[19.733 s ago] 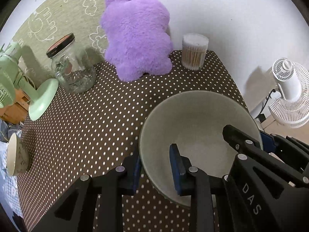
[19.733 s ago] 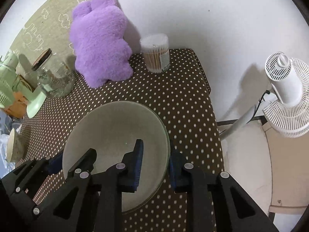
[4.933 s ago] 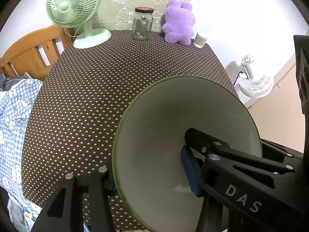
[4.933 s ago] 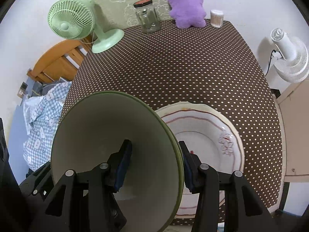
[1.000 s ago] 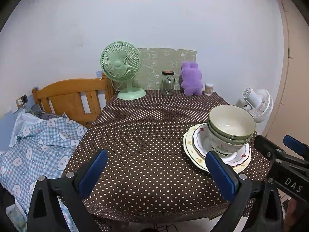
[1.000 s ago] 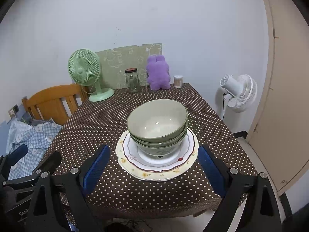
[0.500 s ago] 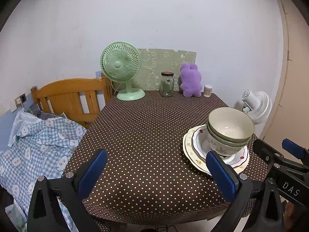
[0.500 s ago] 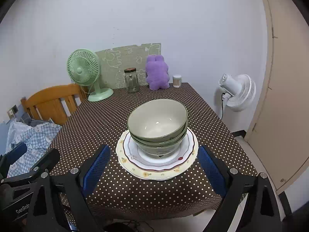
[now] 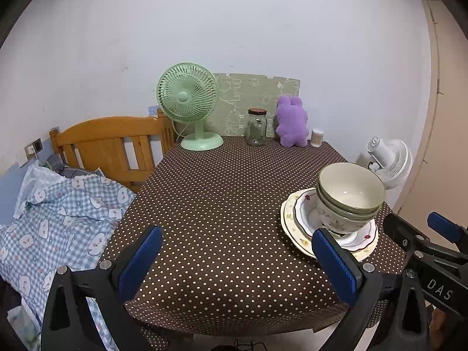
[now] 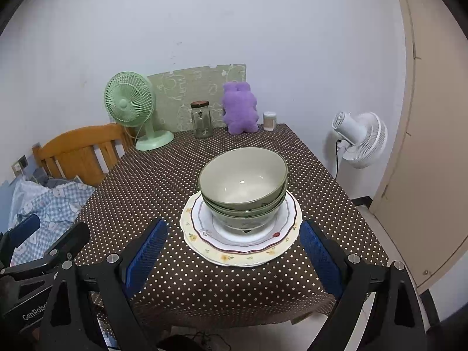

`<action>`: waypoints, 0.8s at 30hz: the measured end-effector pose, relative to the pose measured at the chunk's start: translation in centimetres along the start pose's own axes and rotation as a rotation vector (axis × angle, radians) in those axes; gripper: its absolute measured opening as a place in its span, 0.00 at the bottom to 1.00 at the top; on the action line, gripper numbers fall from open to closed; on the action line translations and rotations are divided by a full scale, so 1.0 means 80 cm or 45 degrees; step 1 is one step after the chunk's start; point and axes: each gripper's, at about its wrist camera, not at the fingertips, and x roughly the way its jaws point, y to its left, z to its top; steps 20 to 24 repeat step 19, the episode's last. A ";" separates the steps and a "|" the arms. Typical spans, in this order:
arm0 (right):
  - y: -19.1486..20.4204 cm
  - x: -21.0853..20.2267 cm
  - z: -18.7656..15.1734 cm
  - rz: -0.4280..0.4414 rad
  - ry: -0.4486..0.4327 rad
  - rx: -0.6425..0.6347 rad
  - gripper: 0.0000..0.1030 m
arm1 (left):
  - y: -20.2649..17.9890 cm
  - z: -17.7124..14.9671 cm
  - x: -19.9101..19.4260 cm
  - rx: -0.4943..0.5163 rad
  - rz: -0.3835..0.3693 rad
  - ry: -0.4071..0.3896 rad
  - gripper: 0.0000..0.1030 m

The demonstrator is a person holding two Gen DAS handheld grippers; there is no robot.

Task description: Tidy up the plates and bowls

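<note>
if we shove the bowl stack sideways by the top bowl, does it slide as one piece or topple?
Probably shifts unevenly: the top bowl sits tilted in the bowls beneath, so it would likely rock or lift first. The glossy plates under them look slick, so the bowls could skate. It all looks like ceramic: likely heavy, chippable.

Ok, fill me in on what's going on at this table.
A person is tidying crockery with a handheld claw in each hand. The green bowls sit nested on the stacked plates near the front of the dotted table. Both the left claw and the right claw are open, empty and held back from the stack. Nothing is being gripped, so the stacking looks finished.
</note>
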 end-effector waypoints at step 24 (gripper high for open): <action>0.006 -0.005 0.000 -0.012 0.003 -0.011 0.91 | 0.006 0.002 -0.002 -0.006 -0.009 -0.007 1.00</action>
